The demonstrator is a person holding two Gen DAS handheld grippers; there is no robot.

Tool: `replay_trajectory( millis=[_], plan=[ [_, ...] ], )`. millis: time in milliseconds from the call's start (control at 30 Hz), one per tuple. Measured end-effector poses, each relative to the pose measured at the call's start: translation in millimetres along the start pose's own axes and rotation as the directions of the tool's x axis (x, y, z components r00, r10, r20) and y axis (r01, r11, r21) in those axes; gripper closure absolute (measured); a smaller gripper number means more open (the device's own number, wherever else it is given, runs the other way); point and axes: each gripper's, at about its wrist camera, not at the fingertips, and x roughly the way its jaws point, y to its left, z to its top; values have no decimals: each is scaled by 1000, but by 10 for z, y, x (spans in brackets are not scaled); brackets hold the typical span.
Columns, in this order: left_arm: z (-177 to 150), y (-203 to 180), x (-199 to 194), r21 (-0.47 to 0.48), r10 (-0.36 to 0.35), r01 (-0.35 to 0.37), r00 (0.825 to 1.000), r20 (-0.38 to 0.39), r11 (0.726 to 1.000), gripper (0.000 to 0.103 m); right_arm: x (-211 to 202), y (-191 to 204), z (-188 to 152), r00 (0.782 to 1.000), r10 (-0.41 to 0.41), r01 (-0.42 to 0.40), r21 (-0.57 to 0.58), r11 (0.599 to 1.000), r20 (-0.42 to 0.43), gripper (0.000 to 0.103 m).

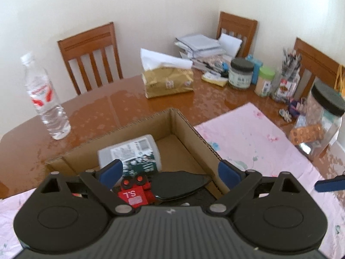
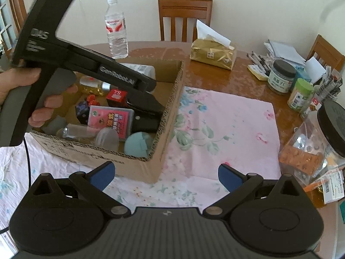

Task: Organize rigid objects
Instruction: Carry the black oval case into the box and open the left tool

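Two sets of blue-padded fingers, both spread apart with nothing between the pads. The left gripper (image 1: pixel 170 170) hangs over the open brown cardboard box (image 1: pixel 194 136), pointing down into it, a sensible pose for dropping items in; the right gripper (image 2: pixel 167 173) idles over the pink floral cloth (image 2: pixel 226 118) just beside the box, out of the way. Rigid items sit in the box: white labelled bottle (image 1: pixel 131 151), red "TS" block (image 1: pixel 133 196), glossy black flat case (image 1: pixel 179 183). Only the right wrist view shows the person's hand (image 2: pixel 25 86) on the left gripper's handle, plus a pink card pack (image 2: pixel 112 118), teal round piece (image 2: pixel 138 143) and clear small bottle (image 2: pixel 86 132). The cloth looks bare, so I judge sorting nearly done. Clutter on the brown wooden surface (image 1: pixel 120 105) stays outside.
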Motion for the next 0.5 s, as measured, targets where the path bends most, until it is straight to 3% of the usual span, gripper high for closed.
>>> replay_trajectory(
  millis=[167,300,500],
  plan=[
    [-78,61,-447,-35,63,-62,997,40,997,7,-60,127,64,1000,-1,2,24,1000,-4,0],
    [-248,119,-850,-113,150,-146,988,26,983,3,-125,255,116,998,-59,60,48,997,-21,0],
    [-597,246,-1195,-238,227,-245,969,-101,940,3,-251,413,191,991,-123,128,104,986,-57,0]
  ],
)
